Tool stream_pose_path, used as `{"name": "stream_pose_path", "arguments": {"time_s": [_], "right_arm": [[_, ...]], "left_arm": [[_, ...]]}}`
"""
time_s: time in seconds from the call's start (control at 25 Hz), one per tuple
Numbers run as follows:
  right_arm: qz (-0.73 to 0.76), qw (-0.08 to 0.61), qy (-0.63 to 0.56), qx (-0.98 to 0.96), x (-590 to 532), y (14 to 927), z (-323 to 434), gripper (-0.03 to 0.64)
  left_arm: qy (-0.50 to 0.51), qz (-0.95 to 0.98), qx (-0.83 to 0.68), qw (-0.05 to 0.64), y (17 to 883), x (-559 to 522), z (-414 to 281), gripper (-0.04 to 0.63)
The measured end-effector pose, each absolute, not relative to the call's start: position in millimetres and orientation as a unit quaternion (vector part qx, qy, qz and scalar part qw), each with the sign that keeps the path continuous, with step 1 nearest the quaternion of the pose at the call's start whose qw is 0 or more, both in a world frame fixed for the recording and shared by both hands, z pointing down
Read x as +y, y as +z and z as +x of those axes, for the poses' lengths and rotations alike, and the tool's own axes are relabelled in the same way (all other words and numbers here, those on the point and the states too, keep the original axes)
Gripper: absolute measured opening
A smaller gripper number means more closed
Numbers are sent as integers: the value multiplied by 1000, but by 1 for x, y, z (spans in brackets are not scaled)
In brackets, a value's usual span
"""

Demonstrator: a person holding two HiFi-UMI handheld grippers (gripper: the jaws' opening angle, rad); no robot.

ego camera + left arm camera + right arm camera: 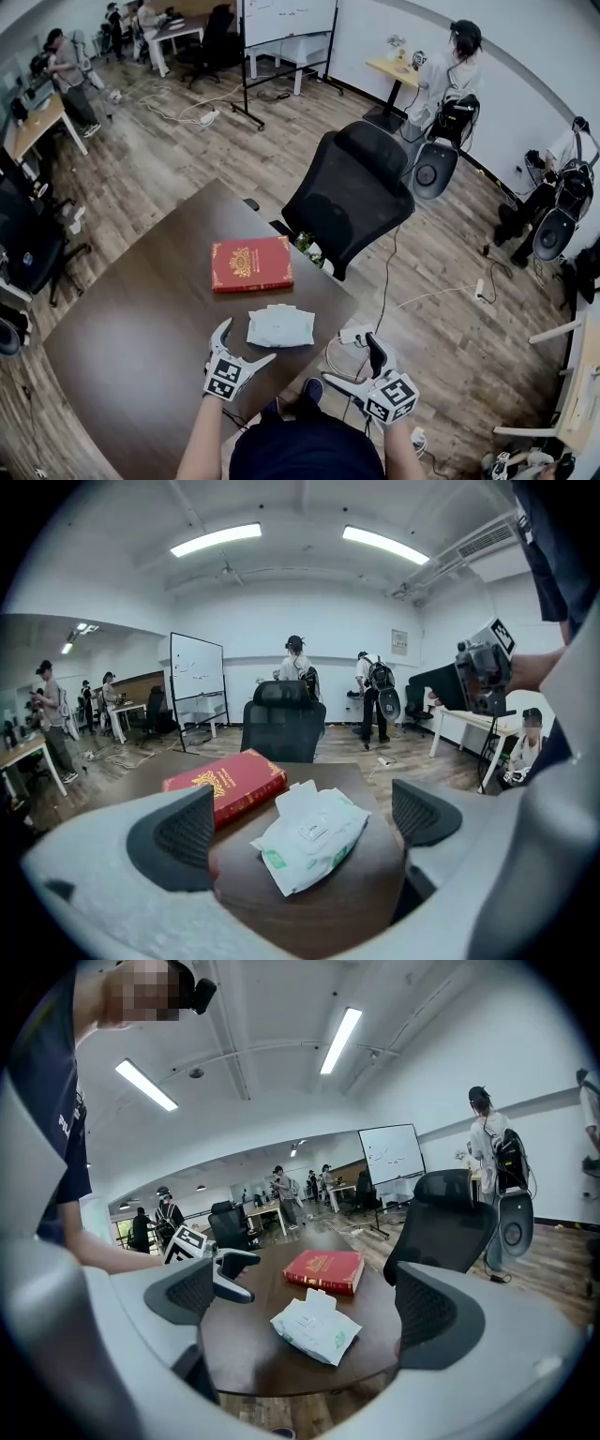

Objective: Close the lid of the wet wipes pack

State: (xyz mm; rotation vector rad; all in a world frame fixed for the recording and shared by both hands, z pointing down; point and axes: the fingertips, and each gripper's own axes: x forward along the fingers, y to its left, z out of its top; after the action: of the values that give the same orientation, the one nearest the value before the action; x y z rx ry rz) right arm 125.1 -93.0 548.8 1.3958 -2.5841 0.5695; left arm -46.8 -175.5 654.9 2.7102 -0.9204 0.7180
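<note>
Grey-padded jaws stand spread on both tools, with nothing pinched. In the head view the left gripper point(248, 342) hangs over the dark wooden table point(141, 328) just left of bottom centre. The right gripper point(354, 361) sits lower right, beyond the table's edge.

Just past them, near frame centre, the wet wipes pack point(280, 326) lies flat and loose on the bare wood. Its lid point(302, 797) sticks up at the pack's far end in the left gripper view, not yet pressed down.

The main risk, I judge, is the pack itself. It looks soft and light, and nothing pins it. A jaw tip pushing the flap forward rather than downward would likely skate the whole pack across the smooth top. A sideways shove toward the right could carry it to the nearby table edge. Pressing at one spot only might leave the flap half stuck and springing back. Steadying the pack with the other tool would help.

Farther up the frame, the red book point(251, 263) lies close behind the pack; a pack that slid would butt against it. The black office chair point(352, 192) beyond stands clear of the work.
</note>
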Motion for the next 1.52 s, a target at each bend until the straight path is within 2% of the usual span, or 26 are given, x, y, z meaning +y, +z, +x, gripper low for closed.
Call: {"name": "stream_pose_path", "arguments": {"time_s": [0.8,1.52], "right_arm": [[483,84,216,-845,-89,567,143,601],[492,97,235,-833,-88,580,146,600]], "left_arm": [[369,882,-268,122,773,-199,-21,563],[409,868,-247,131,821,-209,-15,549]]}}
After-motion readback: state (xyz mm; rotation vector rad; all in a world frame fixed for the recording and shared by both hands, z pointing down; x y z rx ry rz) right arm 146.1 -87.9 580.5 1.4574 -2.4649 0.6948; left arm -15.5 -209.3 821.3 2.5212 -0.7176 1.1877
